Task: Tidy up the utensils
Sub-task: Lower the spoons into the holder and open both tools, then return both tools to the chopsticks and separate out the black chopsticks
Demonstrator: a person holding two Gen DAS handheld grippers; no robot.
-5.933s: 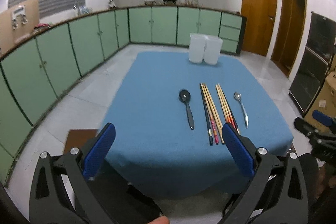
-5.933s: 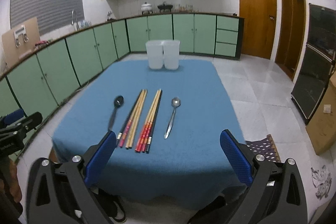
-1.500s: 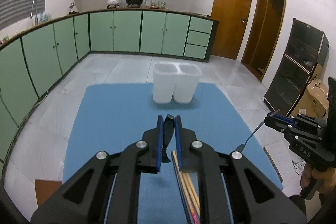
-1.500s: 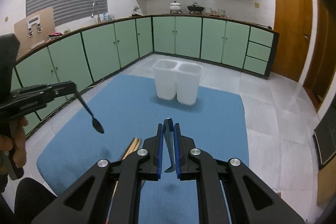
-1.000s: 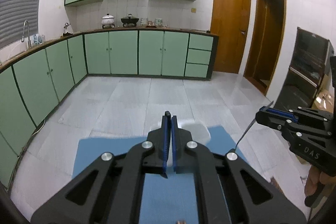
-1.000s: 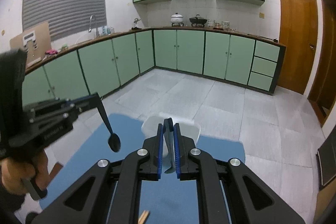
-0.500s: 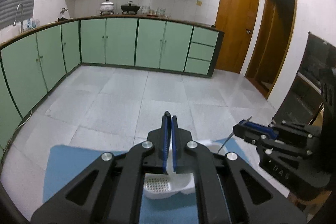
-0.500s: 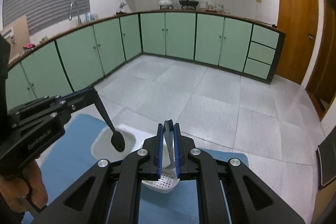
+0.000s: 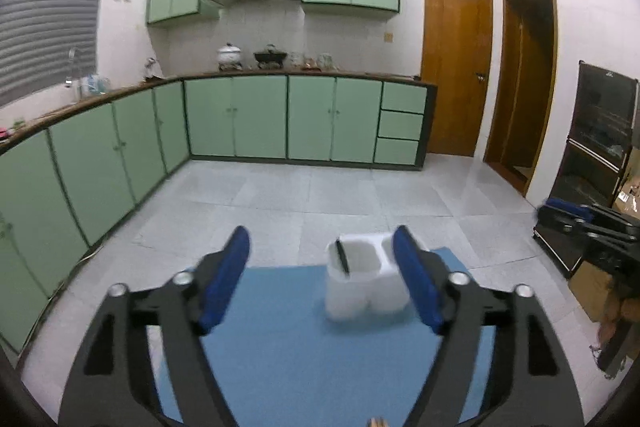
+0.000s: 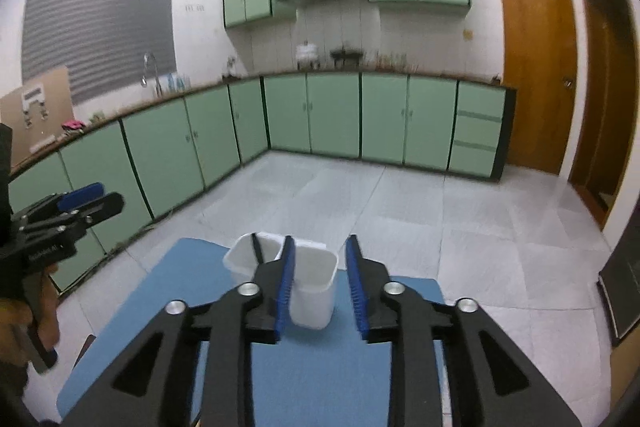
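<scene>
A white two-compartment utensil holder (image 9: 362, 283) stands at the far end of the blue table (image 9: 280, 355). A black spoon handle (image 9: 342, 257) sticks up from its left compartment. My left gripper (image 9: 322, 279) is open and empty, held above the table in front of the holder. In the right wrist view the holder (image 10: 308, 281) sits just beyond my right gripper (image 10: 320, 283), which is open and empty; the black spoon (image 10: 257, 246) leans in the left compartment. The silver spoon is not visible. A chopstick tip (image 9: 376, 421) shows at the bottom edge.
Green cabinets (image 9: 256, 119) line the far wall and left side. Wooden doors (image 9: 456, 67) stand at the right. The other gripper shows at the right edge in the left wrist view (image 9: 588, 223) and at the left edge in the right wrist view (image 10: 60, 219). A grey tiled floor surrounds the table.
Both grippers have opened and let go of their spoons. The black spoon now stands in the holder's left compartment. Both grippers have drawn back from above the holder.
</scene>
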